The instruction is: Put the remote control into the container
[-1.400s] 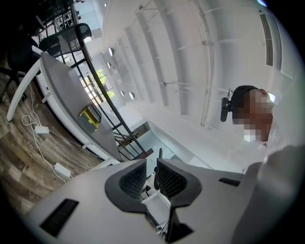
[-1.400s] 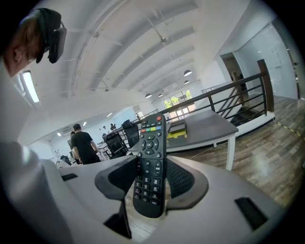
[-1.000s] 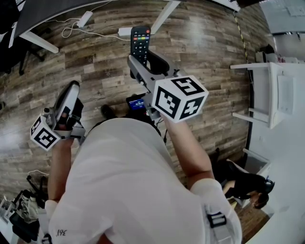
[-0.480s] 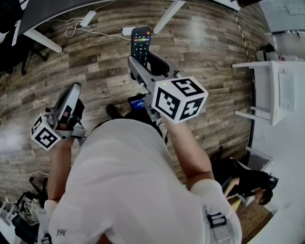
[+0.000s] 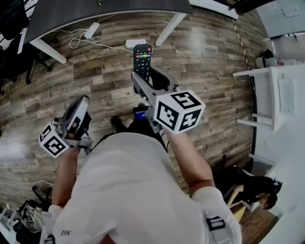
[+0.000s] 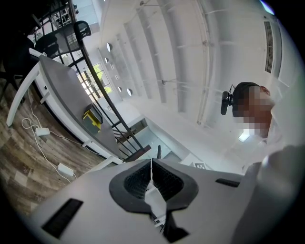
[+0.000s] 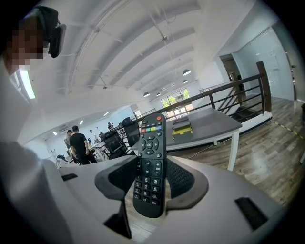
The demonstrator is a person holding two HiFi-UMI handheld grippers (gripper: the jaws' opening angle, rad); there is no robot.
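A black remote control with coloured buttons stands upright between the jaws of my right gripper, held out in front of the person over the wooden floor. In the right gripper view the remote fills the gap between the black pads, and my right gripper is shut on its lower half. A yellow-and-grey box sits on a grey table ahead. My left gripper hangs low at the left; its jaws are shut with nothing between them. The same yellow box shows far off in the left gripper view.
The grey table with white legs runs along the top. Power strips and cables lie on the floor beneath it. A white shelf unit stands at right, and a person sits at the lower right. People and office chairs are far behind.
The person has stepped toward the grey table, so it and the floor cables sit lower in view. The remote stays in my right gripper. The left gripper has shifted slightly right and down.
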